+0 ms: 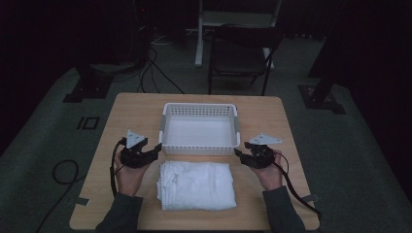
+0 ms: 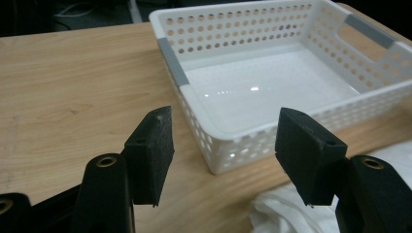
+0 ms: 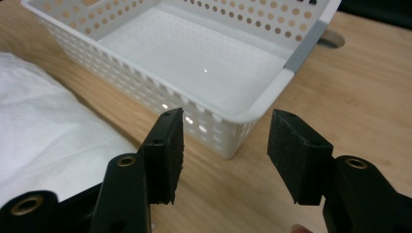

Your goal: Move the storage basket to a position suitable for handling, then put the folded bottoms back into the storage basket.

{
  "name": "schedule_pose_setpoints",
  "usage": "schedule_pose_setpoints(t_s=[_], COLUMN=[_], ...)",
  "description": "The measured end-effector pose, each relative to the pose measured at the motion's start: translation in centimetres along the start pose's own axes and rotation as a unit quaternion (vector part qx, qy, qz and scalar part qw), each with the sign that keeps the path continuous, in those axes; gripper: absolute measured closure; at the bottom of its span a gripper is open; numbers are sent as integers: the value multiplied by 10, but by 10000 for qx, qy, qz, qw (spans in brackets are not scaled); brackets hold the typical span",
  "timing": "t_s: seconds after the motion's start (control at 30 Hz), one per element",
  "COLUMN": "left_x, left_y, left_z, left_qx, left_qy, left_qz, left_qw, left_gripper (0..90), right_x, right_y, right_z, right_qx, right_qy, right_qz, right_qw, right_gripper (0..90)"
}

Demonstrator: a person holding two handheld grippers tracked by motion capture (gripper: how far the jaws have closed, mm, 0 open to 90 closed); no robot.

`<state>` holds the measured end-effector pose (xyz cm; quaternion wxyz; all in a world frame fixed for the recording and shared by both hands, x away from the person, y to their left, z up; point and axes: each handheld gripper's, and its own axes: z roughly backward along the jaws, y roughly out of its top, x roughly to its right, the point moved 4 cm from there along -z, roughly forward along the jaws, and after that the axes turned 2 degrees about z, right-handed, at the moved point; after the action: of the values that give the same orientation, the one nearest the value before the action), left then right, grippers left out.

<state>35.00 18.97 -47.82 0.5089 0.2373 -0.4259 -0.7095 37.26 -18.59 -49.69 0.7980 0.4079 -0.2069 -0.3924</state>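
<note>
A: How is the folded cloth [image 1: 197, 186] laid?

B: It's seen flat on the wooden table [image 1: 131, 111], at 6 o'clock from table ctr, just beside the basket's near wall. Long axis approx. left-right, slightly wider than deep. Rumpled folds are bunched along its left edge; right edge is straighter.

A: Material, look?

B: White, soft, matte fabric, stacked in layers, corners rounded. In the left gripper view a crumpled corner [image 2: 282, 213] is seen at bottom; in the right gripper view a smooth sheet [image 3: 43, 131] is seen at left.

A: And the basket [image 1: 200, 149]?

B: White plastic, rectangular, walls perforated w/ round holes, grey strips by the handle cut-outs [image 2: 171, 58]. Glossy floor, light spots reflected. It's placed at 12 o'clock from the cloth, long axis also left-right. Nothing is seen inside.

A: Tools?

B: Left gripper [image 1: 154, 147] is held at 9 o'clock of the cloth, pointed toward the basket's near left corner; jaws are spread wide, nothing gripped, black rubbery pads [image 2: 154, 145] seen apart. Right gripper [image 1: 239, 153] is held at 3 o'clock, aimed at the near right corner [image 3: 233, 136]; jaws likewise wide apart, nothing between them. Both are hand-held, grey triangular plates on top, cables trailed back.

A: Surroundings?

B: A dark folding chair [image 1: 243, 53] is seen beyond the table, at 12 o'clock; floor is dim.
</note>
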Motion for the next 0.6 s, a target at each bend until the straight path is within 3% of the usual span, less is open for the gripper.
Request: schedule_pose_setpoints(t_s=[0.2, 0.4, 0.47, 0.6], left_x=[11, 24, 28, 39], left_y=[-6, -15, -19, -30], left_z=[13, 19, 19, 19], left_qx=[31, 102, 70, -85], left_qy=[-249, -327, -426, -550], left_qz=[-23, -142, -94, -159], left_qw=[9997, 9993, 9990, 9983], left_gripper=[379, 386, 386, 384], right_x=[-6, -16, -20, -30], right_y=[-5, -11, -14, -21], right_z=[13, 19, 19, 16], right_qx=[84, 45, 4, -58], right_qy=[16, 8, -49, 109], right_qz=[-14, 39, 32, 70], right_qw=[10000, 10000, 10000, 9999], right_gripper=[418, 351, 322, 304])
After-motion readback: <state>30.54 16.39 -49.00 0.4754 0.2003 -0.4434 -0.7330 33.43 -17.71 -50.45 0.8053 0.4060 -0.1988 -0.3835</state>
